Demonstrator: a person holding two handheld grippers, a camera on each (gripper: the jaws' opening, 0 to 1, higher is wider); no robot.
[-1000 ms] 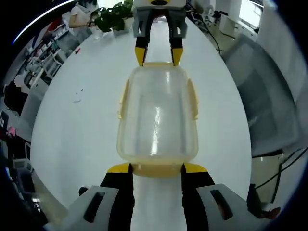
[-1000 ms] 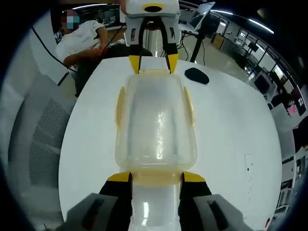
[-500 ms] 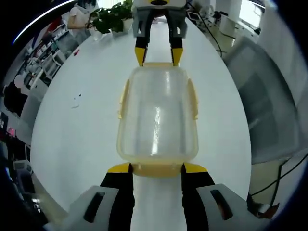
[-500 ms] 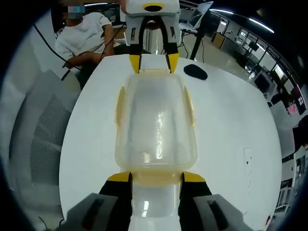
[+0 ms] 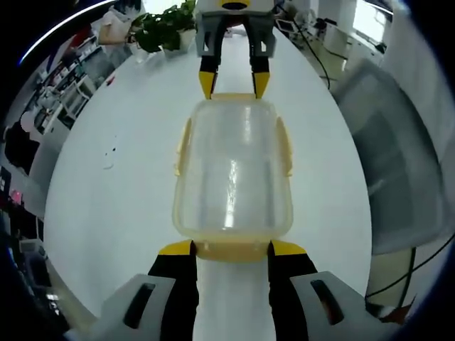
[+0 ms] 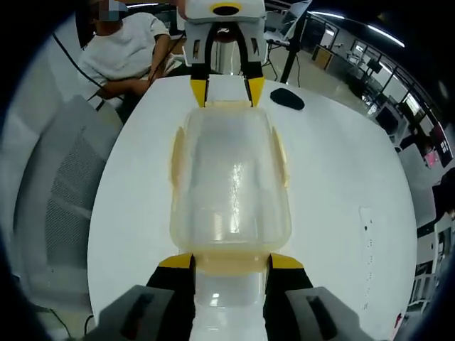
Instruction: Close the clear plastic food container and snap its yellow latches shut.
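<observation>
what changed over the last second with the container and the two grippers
Almost nothing. The background has slid a little in both views, so the whole held assembly shifted slightly as one. The clear container keeps the same place between the left gripper and the right gripper, each still set at a yellow end latch. Nothing was grasped or released; the side latches look unchanged.

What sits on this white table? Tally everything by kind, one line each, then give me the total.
Clear plastic food container: 1
Yellow latches on its edges: 4
Handheld grippers: 2 (left gripper, right gripper)
Black oval object: 1
Green leafy plant: 1
Total: 9
</observation>
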